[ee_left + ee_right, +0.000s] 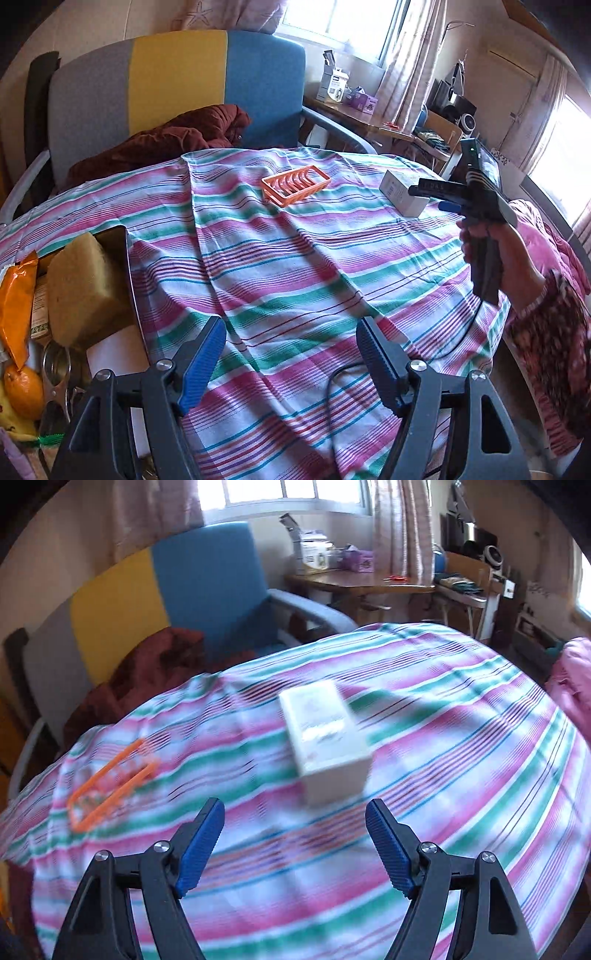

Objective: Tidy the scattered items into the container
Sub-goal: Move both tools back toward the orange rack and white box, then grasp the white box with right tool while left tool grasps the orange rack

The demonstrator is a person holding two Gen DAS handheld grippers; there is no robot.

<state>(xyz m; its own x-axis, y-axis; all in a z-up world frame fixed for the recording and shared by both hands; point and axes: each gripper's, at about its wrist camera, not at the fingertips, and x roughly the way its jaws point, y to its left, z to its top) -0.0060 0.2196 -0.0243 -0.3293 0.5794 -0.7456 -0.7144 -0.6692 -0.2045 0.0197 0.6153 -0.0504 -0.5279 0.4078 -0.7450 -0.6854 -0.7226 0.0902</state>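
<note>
Near the far middle of the striped cloth (295,277) lies an orange slatted rack (295,184); the right wrist view shows the rack (110,786) blurred at the left. To its right stands a white box (400,192). At the left edge a dark-rimmed container (127,266) holds a yellow sponge (81,284), an orange packet (16,302) and an orange fruit (24,387). My left gripper (291,332) is open over bare cloth beside the container. My right gripper (295,812) is open, with the white box (325,738) just ahead of its tips, not between them.
Behind the table stands a chair (177,81) with a grey, yellow and blue back and a dark red garment (166,140) on its seat. A wooden desk (354,110) with clutter is at the back right. A hand (517,258) holds the right gripper (428,197).
</note>
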